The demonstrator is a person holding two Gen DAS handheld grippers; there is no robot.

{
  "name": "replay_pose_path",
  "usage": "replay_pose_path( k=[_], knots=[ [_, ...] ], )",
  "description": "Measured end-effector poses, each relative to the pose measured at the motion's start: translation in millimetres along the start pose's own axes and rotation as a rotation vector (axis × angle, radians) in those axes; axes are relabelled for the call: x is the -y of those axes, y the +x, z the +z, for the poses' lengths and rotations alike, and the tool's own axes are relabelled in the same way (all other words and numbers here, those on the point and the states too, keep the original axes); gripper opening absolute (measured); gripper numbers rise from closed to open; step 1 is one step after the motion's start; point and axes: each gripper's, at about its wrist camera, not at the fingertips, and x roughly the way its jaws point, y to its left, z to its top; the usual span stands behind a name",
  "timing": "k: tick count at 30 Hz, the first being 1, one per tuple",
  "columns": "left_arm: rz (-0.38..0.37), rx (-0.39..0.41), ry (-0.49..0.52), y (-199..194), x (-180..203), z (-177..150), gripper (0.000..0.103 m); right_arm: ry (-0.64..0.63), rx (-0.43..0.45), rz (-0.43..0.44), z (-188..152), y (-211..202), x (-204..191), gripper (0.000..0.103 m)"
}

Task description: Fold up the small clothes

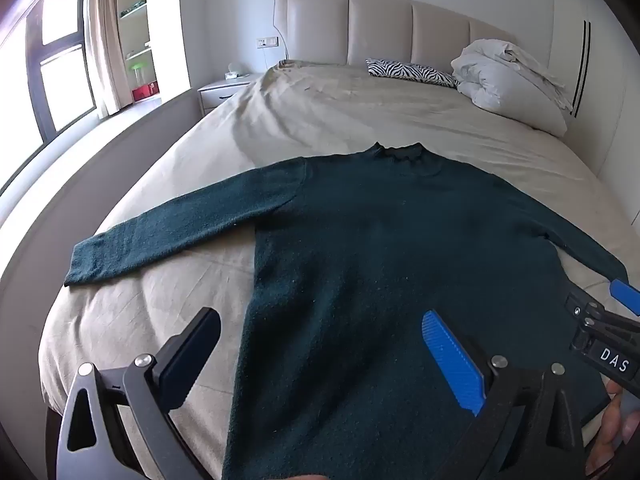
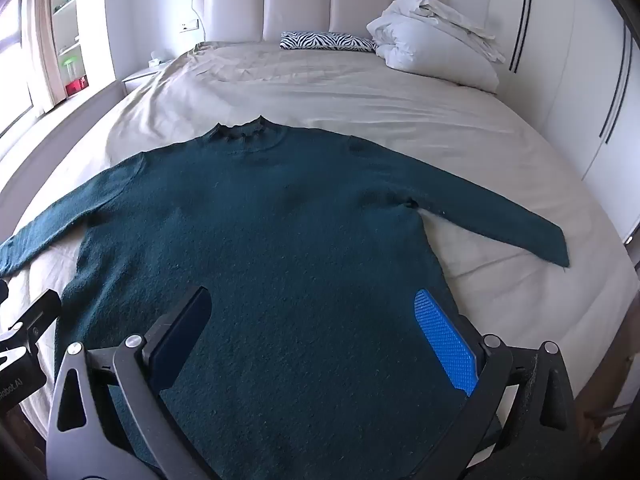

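Note:
A dark teal long-sleeved sweater [image 1: 380, 248] lies flat on the bed, collar away from me, both sleeves spread out to the sides. It also shows in the right wrist view [image 2: 260, 240]. My left gripper [image 1: 320, 344] is open and empty, hovering over the sweater's lower left edge. My right gripper [image 2: 316, 320] is open and empty over the sweater's lower right part. The right gripper also shows at the right edge of the left wrist view [image 1: 608, 320]. The sweater's hem is hidden below both views.
The bed [image 1: 320, 120] has a beige sheet. A zebra-print pillow [image 1: 412, 72] and a bundled white duvet [image 1: 508, 80] lie by the headboard [image 1: 380, 28]. A white nightstand [image 1: 224, 92] and a window are to the left. White wardrobe doors [image 2: 580, 80] stand to the right.

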Motion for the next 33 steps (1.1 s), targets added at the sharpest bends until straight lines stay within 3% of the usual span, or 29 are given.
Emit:
replay_pose_path(
  k=[33],
  knots=[
    [0.023, 0.015, 0.001, -3.2, -7.2, -4.1, 0.103, -0.021, -0.004, -0.008, -5.8, -2.4, -10.8, 0.103]
  ],
)
